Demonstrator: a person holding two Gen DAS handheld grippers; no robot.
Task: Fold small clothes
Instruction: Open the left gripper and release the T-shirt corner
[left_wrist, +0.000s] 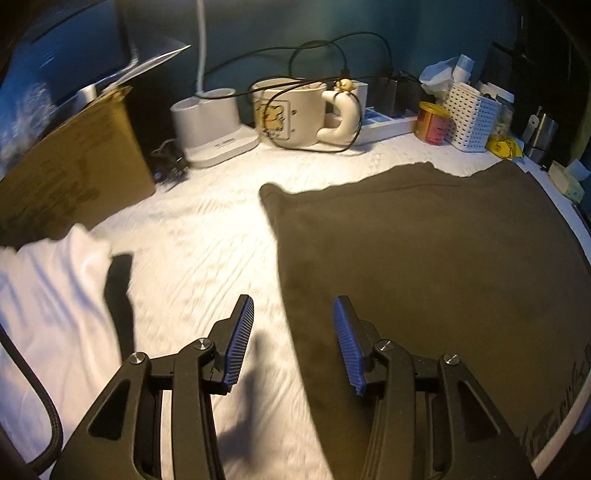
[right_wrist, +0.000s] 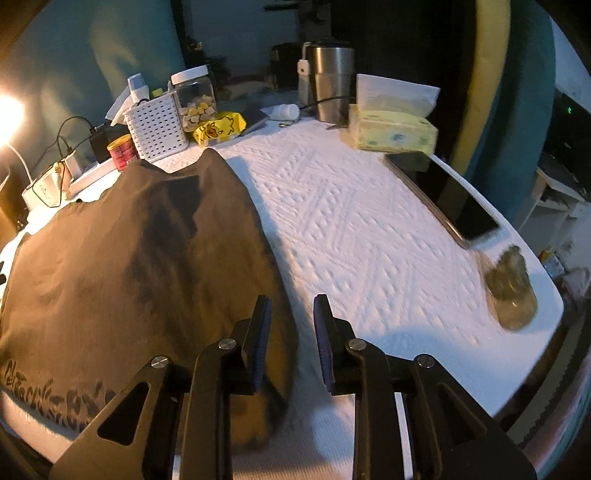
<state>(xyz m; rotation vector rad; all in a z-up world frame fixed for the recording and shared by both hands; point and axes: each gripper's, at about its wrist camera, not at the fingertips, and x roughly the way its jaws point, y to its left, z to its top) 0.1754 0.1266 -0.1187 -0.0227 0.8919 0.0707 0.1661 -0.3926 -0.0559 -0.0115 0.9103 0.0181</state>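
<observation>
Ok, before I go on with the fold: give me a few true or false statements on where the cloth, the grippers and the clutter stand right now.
1. The dark brown garment lies spread flat on the white table cover. True.
2. The left gripper is clamped on the garment's edge. False: its jaws stand apart with nothing between them.
3. A white cloth lies to the left of the brown garment in the left wrist view. True.
4. The right gripper holds the phone. False: it is open above the garment's right edge, and the phone lies apart near the table's edge.
5. The tissue box sits on the garment. False: it stands on the bare cover beyond it.
</observation>
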